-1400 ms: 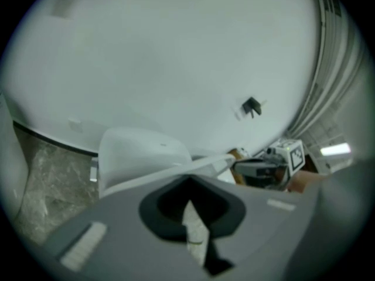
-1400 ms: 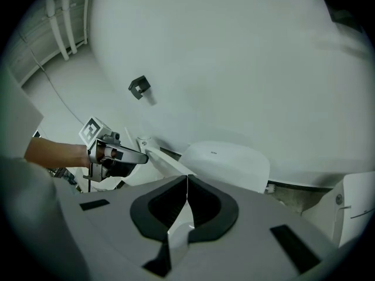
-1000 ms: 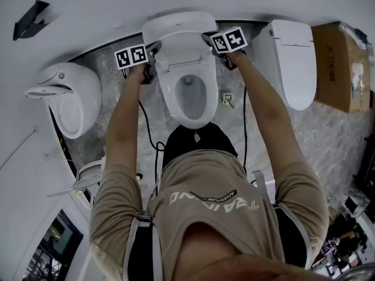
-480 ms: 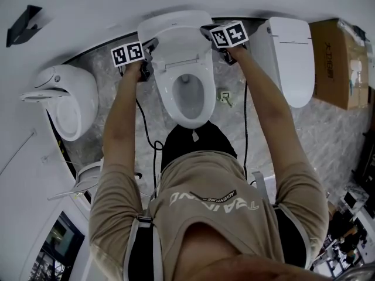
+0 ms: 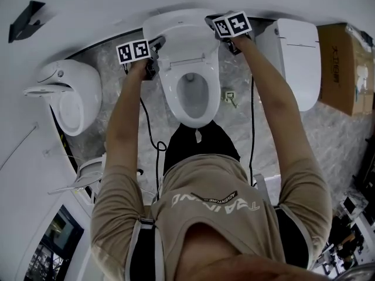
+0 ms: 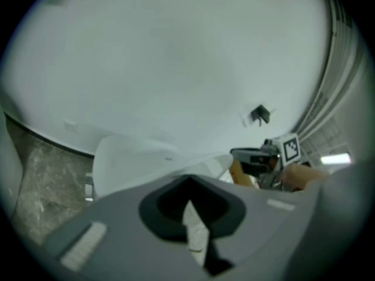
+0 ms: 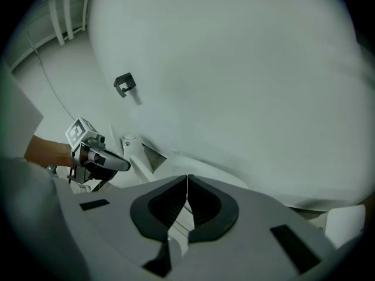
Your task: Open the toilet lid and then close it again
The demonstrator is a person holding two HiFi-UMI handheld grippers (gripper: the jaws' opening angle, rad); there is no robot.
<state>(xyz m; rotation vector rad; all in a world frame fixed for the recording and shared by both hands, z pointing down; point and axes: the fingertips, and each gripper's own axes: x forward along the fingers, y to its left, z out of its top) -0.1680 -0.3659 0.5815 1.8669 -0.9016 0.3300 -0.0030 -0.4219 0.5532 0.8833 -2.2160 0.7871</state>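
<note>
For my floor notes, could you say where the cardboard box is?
The box is at the head view's far right, beside the closed toilet.

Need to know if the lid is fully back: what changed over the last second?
The right tool moved up the picture beside the raised toilet lid, toward the wall. The left tool barely shifted at the lid's other side. Both tools stayed shut and the lid stayed up.
</note>
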